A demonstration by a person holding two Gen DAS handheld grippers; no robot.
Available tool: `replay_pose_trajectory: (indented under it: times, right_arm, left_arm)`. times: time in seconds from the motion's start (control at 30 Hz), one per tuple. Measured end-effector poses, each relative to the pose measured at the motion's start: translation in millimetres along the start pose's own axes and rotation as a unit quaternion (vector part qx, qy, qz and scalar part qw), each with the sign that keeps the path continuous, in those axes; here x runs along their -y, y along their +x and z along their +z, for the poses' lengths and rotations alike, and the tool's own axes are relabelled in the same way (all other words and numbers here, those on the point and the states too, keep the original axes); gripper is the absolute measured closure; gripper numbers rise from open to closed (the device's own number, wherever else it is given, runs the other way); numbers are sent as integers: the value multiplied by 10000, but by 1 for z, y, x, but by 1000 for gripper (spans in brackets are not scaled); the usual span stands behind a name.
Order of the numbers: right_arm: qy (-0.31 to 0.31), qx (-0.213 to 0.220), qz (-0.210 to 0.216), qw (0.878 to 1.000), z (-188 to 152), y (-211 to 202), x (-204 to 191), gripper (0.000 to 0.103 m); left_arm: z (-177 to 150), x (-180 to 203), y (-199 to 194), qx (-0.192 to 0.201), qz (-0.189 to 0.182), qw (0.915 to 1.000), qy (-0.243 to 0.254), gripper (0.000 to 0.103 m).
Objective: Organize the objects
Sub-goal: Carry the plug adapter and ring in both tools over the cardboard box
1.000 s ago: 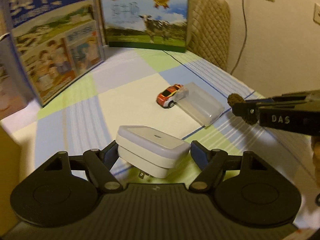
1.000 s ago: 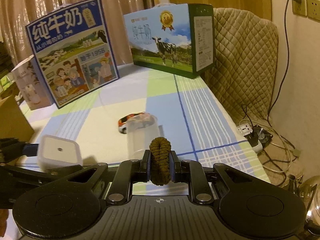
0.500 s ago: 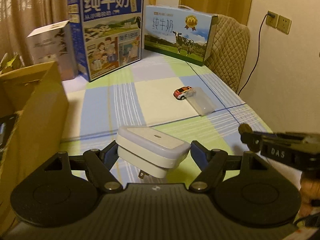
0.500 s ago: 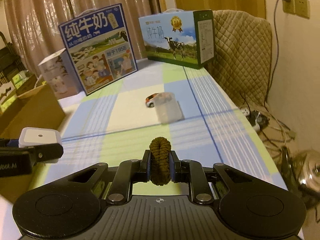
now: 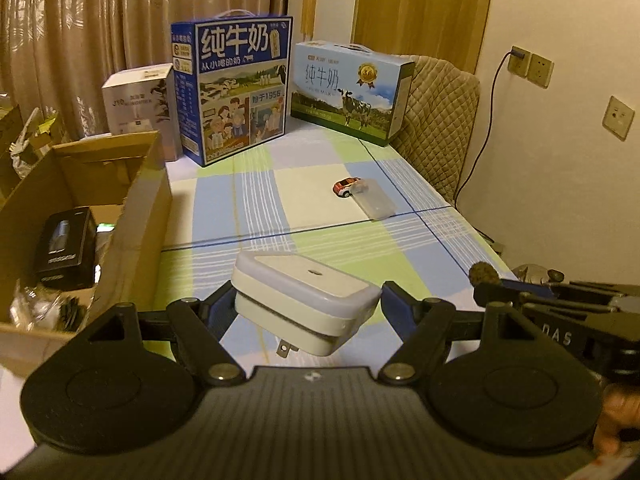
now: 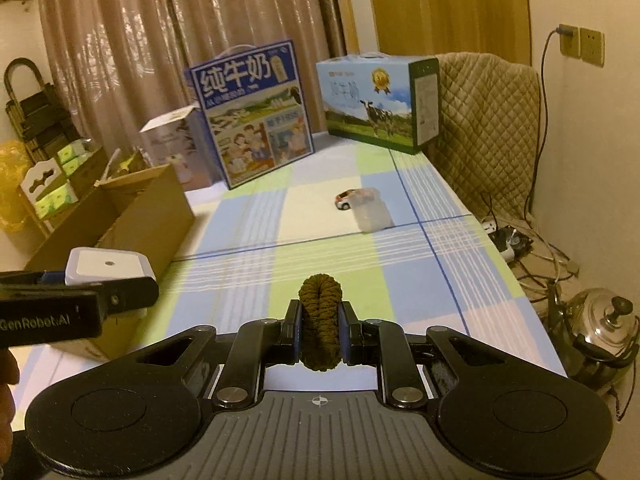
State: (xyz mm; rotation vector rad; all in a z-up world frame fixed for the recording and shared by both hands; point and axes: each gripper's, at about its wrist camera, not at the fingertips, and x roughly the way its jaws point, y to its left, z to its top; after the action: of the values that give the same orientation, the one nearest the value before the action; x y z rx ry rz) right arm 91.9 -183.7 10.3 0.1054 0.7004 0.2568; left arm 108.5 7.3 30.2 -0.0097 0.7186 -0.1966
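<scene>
My left gripper [image 5: 306, 304] is shut on a white square plug-in adapter [image 5: 304, 300], held above the checked tablecloth with its prongs pointing down. From the right wrist view the same adapter [image 6: 106, 266] shows at the left, in the left gripper [image 6: 100, 292]. My right gripper [image 6: 320, 322] is shut on a brown woolly loop [image 6: 320, 318], which stands upright between the pads; it also shows at the right of the left wrist view as the brown woolly loop [image 5: 484, 274]. Far off on the cloth lie a small red and white toy car [image 5: 346, 187] and a clear plastic box [image 5: 376, 202].
An open cardboard box [image 5: 140, 208] stands at the left table edge with a black carton [image 5: 64, 252] inside. Two milk cartons [image 5: 236, 88] [image 5: 352, 92] and a white box [image 5: 140, 100] line the far edge. A quilted chair [image 6: 488, 128], floor cables and a steel kettle [image 6: 600, 328] are at the right.
Both grippers have pulled back and risen from the toy car and clear box, which now look much smaller. The cardboard box has come into view at the left. Both grips are unchanged.
</scene>
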Motion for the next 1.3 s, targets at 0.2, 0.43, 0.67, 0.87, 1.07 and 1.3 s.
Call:
replay_pose_trajectory:
  times: [0.2,0.43,0.67,0.87,1.07,1.3]
  right_arm:
    - [-170,31,64,9998,-5,-20,-20,88]
    - [-307,128,109,9994,-4,-32,-35,88]
    - [-431,169,198,9987,-3,-37,-48,88]
    - [-545,152,259,9981,-2,-34,-61,88]
    - [-675,144,346,9970,0,-30,-76,88]
    - [-838,72,538,9950,0,-21,-99,88]
  left_arm:
    - [-11,0,-32,79,12,10000,50,30]
    - [-12,-8,-56,234,81,9997,-4,30]
    - [-14,-18,-70,311,103,9994,-110,30]
    - [-14,-28,-78,367,103,9990,-215,30]
    - [-14,-41,-87,422,139,9987,-254,30]
    - [-18,-61,-95,422,262,9981,-362,30]
